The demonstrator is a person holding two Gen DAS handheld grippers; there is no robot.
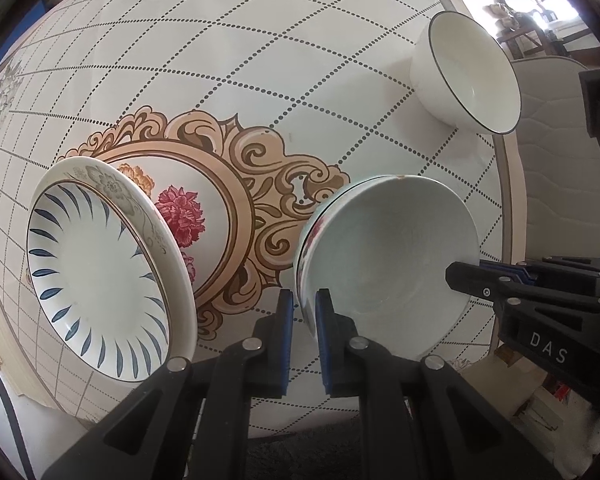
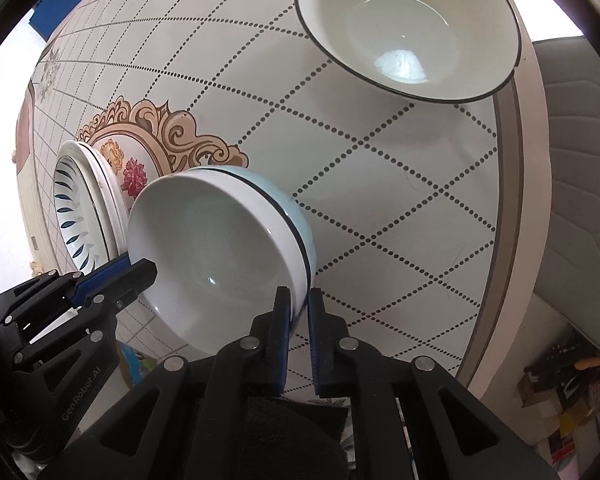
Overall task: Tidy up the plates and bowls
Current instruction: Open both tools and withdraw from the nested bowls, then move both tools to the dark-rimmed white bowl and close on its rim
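**Two grippers on one bowl**

Holding the pale bowl by opposite rims: my left gripper and right gripper are both clamped narrow on it, above the table. Next, I judge, it goes into another bowl, kept level. I count three bowls, one nested beneath mine, and two stacked plates.

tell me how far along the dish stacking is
Done: blue-petal plate sits nested in a floral-rimmed plate. In hand: left gripper and right gripper both pinch the rim of the nested bowls. Left: white bowl stands alone.
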